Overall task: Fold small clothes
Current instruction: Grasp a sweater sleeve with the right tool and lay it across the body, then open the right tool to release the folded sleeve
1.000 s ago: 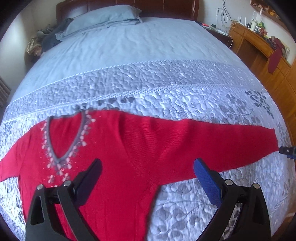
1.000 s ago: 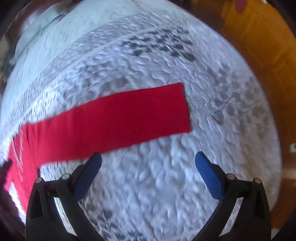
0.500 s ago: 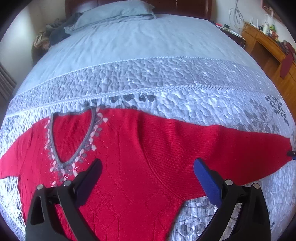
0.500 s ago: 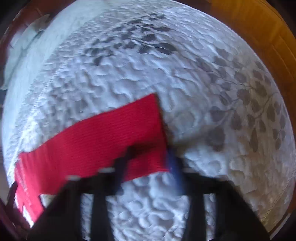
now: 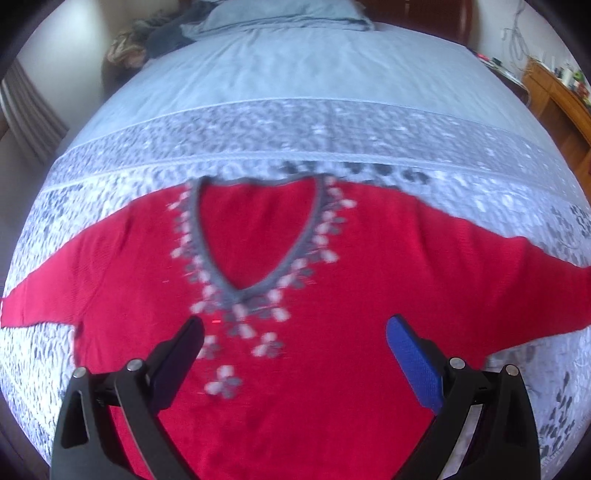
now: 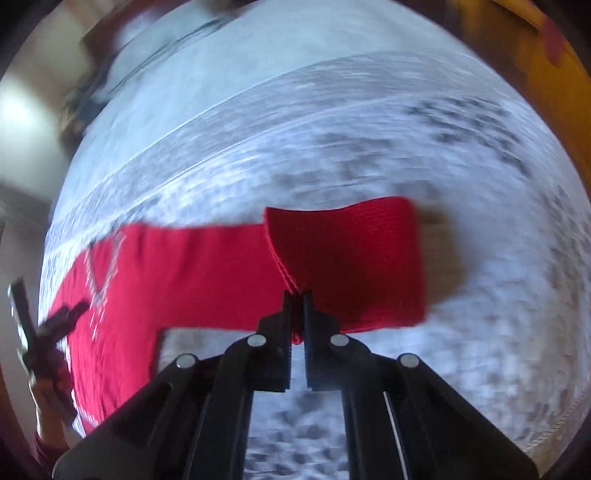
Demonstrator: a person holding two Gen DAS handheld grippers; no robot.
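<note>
A red V-neck sweater with a grey beaded collar lies spread flat on the bed, both sleeves stretched out sideways. My left gripper hovers open over the chest, just below the collar, with nothing between its fingers. In the right wrist view the right gripper is shut on the cuff end of the sweater's sleeve, which is lifted off the quilt and doubled back toward the body. At the far left edge of that view the left gripper and a hand appear blurred.
The bed's quilted grey-blue cover with a dark leaf pattern extends all round the sweater. A pillow lies at the headboard. A wooden dresser with small items stands along the right side of the bed.
The right gripper went from open above the sleeve end to shut on the cuff and lifted it, folding it inward. The left gripper slid left from under the sleeve to over the collar.
</note>
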